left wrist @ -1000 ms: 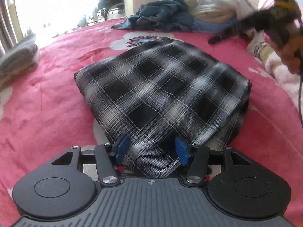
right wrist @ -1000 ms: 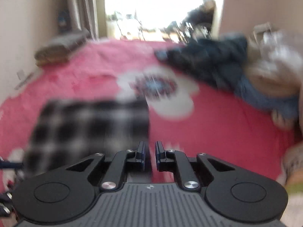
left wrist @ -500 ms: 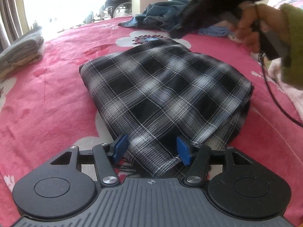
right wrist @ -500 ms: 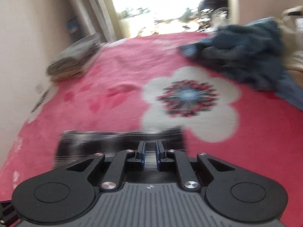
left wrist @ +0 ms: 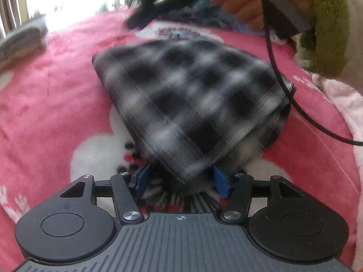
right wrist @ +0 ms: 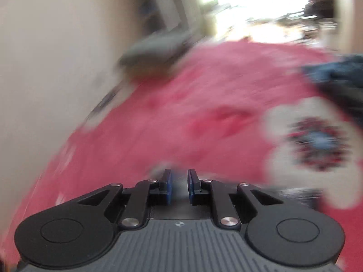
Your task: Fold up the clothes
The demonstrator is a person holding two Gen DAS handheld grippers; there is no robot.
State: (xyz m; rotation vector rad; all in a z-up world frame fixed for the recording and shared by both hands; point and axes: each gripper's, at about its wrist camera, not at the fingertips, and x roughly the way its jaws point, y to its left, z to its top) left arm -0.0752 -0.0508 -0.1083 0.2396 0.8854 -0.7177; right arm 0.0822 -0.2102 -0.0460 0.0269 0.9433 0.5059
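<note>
The folded plaid cloth (left wrist: pixel 192 99) lies on the pink blanket (left wrist: pixel 52 104), its near corner reaching between the left gripper's (left wrist: pixel 181 179) wide-open jaws, unpinched. The right gripper (right wrist: pixel 179 187) hovers over the blanket, jaws nearly closed, holding nothing.

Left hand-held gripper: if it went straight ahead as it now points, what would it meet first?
Most likely the near corner of the folded plaid cloth, lying just ahead between the open fingers of the left hand-held gripper; blur hides the exact gap.
</note>
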